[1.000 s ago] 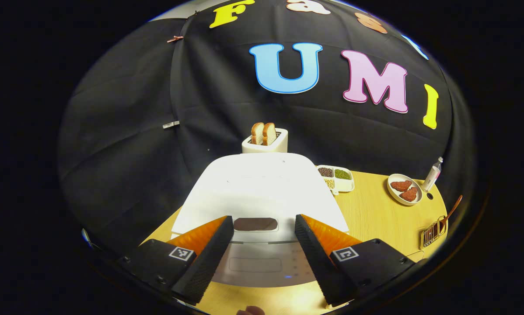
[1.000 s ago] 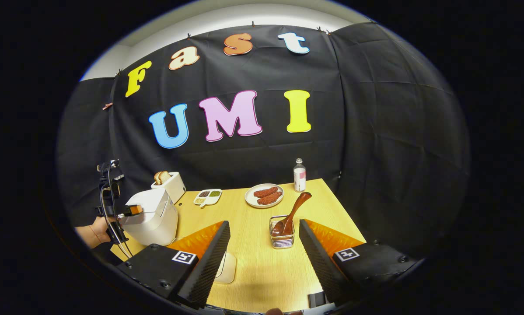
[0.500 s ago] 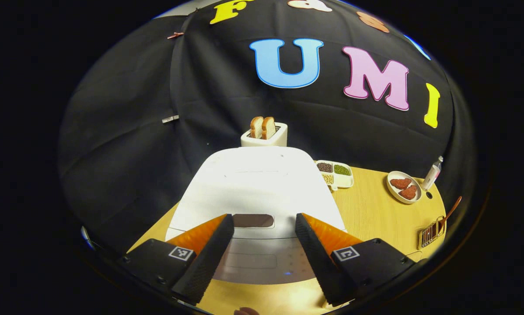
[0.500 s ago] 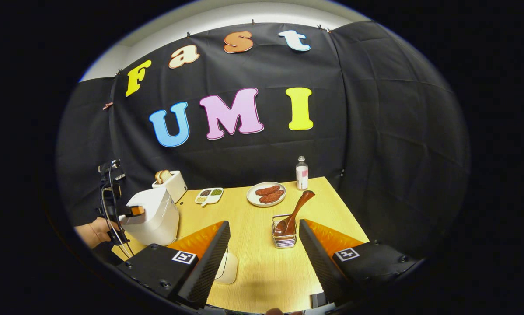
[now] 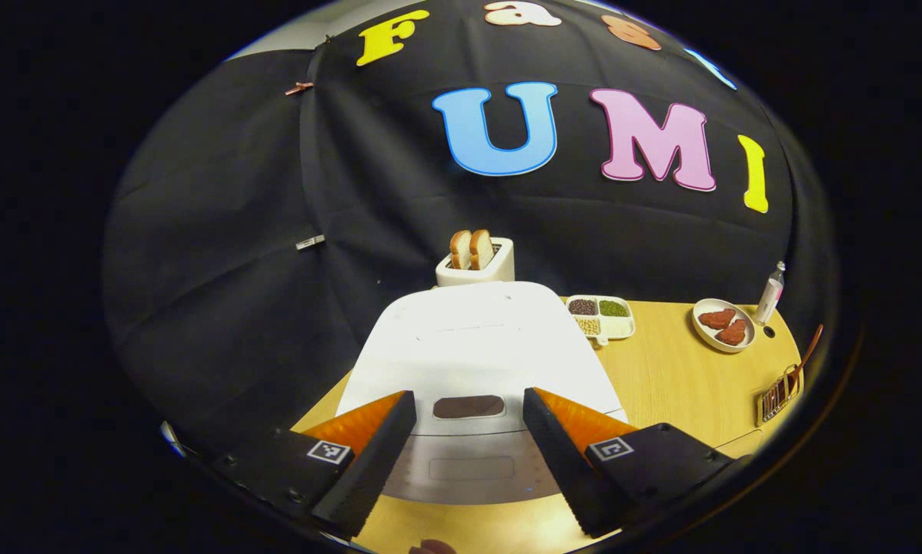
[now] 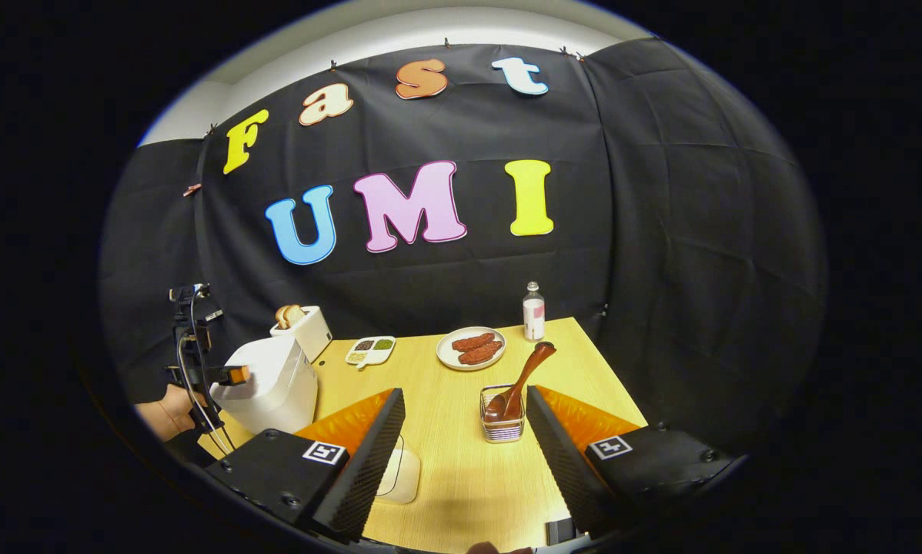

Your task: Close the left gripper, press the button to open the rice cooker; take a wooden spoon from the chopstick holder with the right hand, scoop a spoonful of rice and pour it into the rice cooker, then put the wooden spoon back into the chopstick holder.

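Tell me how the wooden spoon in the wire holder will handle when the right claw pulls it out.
The wooden spoon looks rigid, so it should not flex. It leans, bowl down, in the chopstick holder, whose light wire frame may tip or drag as the spoon lifts. The smooth, rounded handle might pivot between the pads of the open right claw.

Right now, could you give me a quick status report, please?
Left tongs open over closed white rice cooker. Right tongs open, short of brown wooden spoon in wire holder. Nothing between.
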`<state>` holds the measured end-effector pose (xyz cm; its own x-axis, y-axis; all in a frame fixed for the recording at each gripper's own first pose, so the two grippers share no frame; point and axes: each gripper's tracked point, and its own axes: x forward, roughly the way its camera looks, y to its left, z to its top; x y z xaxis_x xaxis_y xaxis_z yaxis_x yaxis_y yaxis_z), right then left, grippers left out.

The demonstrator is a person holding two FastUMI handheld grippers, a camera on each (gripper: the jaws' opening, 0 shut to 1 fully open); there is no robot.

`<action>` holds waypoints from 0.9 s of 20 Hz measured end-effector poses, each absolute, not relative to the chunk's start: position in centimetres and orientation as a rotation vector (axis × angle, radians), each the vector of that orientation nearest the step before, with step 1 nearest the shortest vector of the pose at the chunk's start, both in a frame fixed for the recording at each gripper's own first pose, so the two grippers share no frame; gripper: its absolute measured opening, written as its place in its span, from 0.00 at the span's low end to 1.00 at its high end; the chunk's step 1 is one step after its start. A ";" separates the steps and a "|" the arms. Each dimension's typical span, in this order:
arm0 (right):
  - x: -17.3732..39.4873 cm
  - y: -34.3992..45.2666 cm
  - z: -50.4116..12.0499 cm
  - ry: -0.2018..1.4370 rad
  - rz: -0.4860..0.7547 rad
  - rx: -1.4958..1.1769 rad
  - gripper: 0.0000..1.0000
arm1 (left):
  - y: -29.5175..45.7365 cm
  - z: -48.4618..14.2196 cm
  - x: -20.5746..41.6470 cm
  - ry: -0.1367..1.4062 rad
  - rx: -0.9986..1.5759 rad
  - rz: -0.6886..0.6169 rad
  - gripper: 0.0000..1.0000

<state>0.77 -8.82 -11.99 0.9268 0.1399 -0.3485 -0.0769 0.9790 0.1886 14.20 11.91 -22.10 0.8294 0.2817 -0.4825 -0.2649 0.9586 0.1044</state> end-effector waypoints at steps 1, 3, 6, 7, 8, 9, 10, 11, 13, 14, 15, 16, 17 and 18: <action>0.8 -8.7 -11.9 0.368 0.113 0.175 0.99 | 11.9 -21.5 14.2 0.503 0.038 0.285 0.96; 0.8 -8.5 -11.5 0.356 0.115 0.174 0.99 | 11.1 -19.6 13.8 0.454 0.027 0.256 0.96; 1.3 -8.5 -10.1 0.310 0.112 0.160 0.99 | 9.4 -16.3 12.6 0.370 -0.009 0.216 0.96; 1.5 -8.3 -9.5 0.297 0.116 0.152 0.98 | 8.7 -15.1 12.0 0.343 -0.024 0.196 0.97; 1.7 -8.2 -8.9 0.281 0.122 0.145 0.98 | 7.9 -13.8 11.5 0.314 -0.030 0.179 0.97; 1.8 -8.0 -8.3 0.266 0.126 0.137 0.98 | 7.2 -12.5 10.7 0.287 -0.029 0.163 0.96; 2.0 -7.9 -7.7 0.253 0.131 0.132 0.98 | 6.5 -11.3 10.1 0.261 -0.025 0.148 0.96; 2.1 -7.7 -7.3 0.243 0.135 0.131 0.98 | 5.8 -10.0 9.3 0.235 -0.022 0.130 0.96; 2.4 -7.2 -6.6 0.226 0.143 0.133 0.98 | 4.3 -7.7 8.1 0.189 -0.022 0.096 0.96; 2.4 -6.9 -6.3 0.220 0.146 0.128 0.98 | 3.7 -6.6 7.5 0.171 -0.023 0.083 0.96; 2.5 -6.7 -6.0 0.211 0.151 0.120 0.98 | 3.2 -5.7 7.0 0.155 -0.028 0.071 0.96; 2.6 -6.6 -5.7 0.201 0.154 0.111 0.98 | 2.7 -4.7 6.4 0.137 -0.031 0.062 0.96; 2.7 -6.4 -5.3 0.194 0.160 0.105 0.98 | 2.4 -3.8 5.9 0.120 -0.031 0.056 0.96; 2.6 -6.2 -4.9 0.184 0.165 0.105 0.98 | 1.9 -3.0 5.4 0.109 -0.036 0.047 0.96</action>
